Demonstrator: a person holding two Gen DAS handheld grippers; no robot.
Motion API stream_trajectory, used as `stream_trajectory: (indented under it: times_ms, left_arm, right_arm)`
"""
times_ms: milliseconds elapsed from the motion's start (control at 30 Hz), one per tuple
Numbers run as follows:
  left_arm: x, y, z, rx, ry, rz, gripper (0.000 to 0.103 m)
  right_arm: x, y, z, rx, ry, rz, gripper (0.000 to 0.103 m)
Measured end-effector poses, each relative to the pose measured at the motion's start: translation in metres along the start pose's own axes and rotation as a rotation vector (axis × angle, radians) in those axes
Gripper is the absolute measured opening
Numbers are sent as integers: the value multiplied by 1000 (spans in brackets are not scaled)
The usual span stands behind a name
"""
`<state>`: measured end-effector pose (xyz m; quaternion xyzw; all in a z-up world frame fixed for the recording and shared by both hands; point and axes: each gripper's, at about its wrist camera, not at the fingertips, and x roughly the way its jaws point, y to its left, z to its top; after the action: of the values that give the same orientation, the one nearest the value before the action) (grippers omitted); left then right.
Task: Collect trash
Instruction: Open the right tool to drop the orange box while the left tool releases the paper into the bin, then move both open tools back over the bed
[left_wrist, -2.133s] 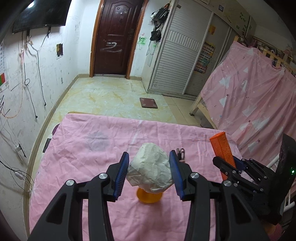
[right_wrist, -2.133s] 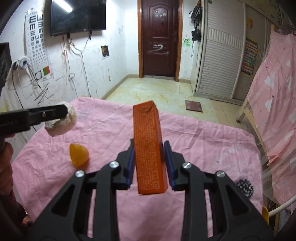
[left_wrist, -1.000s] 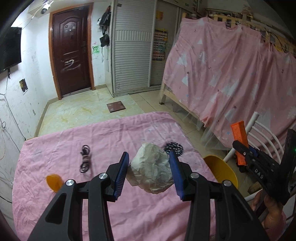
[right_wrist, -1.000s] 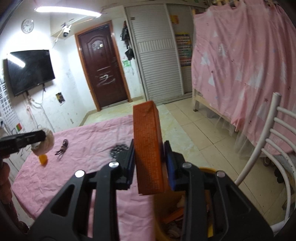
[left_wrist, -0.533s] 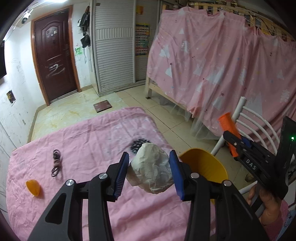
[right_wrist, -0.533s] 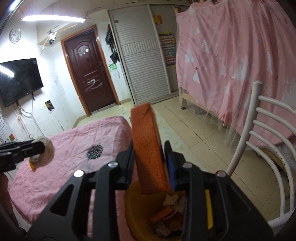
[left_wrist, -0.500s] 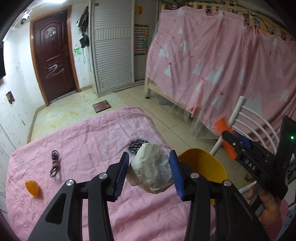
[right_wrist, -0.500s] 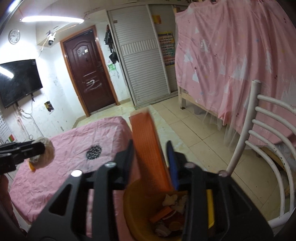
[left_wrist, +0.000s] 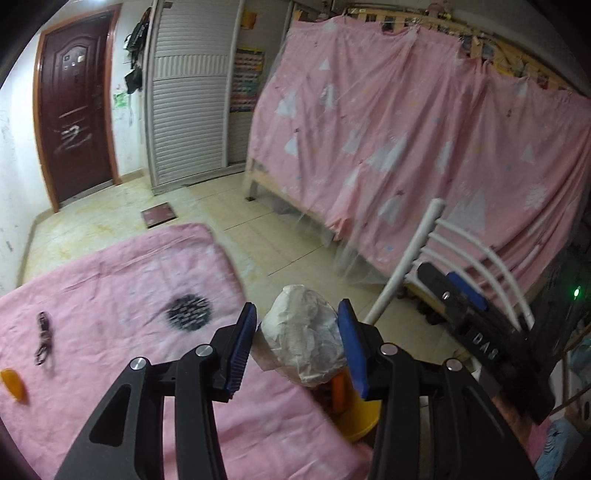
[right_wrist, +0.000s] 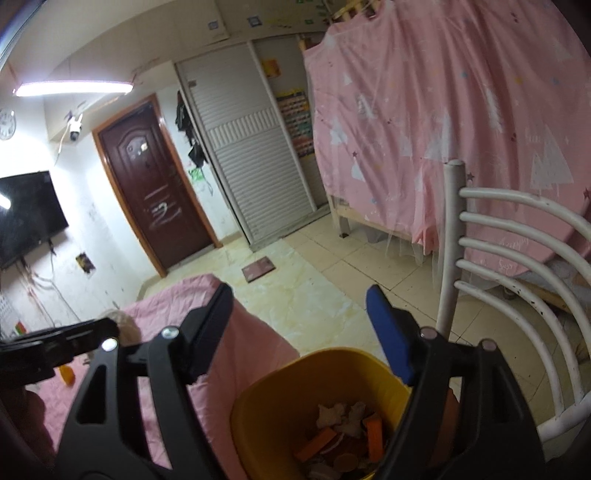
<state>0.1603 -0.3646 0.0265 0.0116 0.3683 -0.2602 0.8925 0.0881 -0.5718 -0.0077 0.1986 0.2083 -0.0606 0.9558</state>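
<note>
The left tongs pinch a crumpled ball of off-white paper between their two blue ribbed pads, one pad pressed to each side of the ball. They hold it in the air past the right edge of the desk, which is draped in a wrinkled pink cloth. Just below and behind the ball, the round yellow plastic bin shows, with the end of a flat orange cardboard box standing inside it.

The right tongs stand spread wide with nothing between them, and their jaws have just been opening. They hang directly over the yellow bin, which sits on the tiled floor just beside the desk's edge and next to a white metal chair with curved back rails. Inside the bin lie orange box pieces among pale scraps and round brownish bits; the heap is too jumbled to sort further. From this view the left tongs reach in from the left, the paper ball only partly visible behind their black arm.

On the desk's pink cloth rest a small orange plastic piece, a coiled dark cord and a dark spiky round print or object; which of the two cannot be told.
</note>
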Motion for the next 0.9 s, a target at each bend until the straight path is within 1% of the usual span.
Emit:
stream_trajectory:
  times_ms: [67, 133, 167, 200, 233, 367, 467, 667, 800, 900]
  left_arm:
    - [7, -7, 4, -1, 3, -38, 40]
    - [11, -14, 8, 1, 3, -60, 47]
    - [12, -17, 9, 1, 3, -66, 59]
    - [13, -19, 10, 0, 3, -70, 68]
    - [14, -21, 10, -4, -4, -66, 70]
    - [12, -22, 8, -5, -15, -40, 71]
    - [10, -17, 7, -22, -13, -36, 72]
    - [-1, -3, 8, -39, -30, -31, 72]
    - [-16, 9, 9, -49, -57, -23, 72]
    - [-31, 25, 9, -59, -85, -2, 74]
  right_arm:
    - [-2, -2, 1, 10, -13, -3, 75]
    - [-4, -4, 2, 18, -27, -6, 76]
    - [-6, -5, 3, 25, -37, -10, 79]
    - [-8, -7, 3, 33, -47, -15, 80]
    - [-10, -10, 3, 47, -57, -19, 80]
    - [-12, -18, 4, 75, -64, -16, 80]
    - [-10, -17, 3, 81, -57, 2, 80]
    - [-6, -3, 2, 44, -44, 16, 80]
    - [-3, 11, -1, 23, -33, 35, 80]
    - [1, 26, -3, 1, -16, 64, 81]
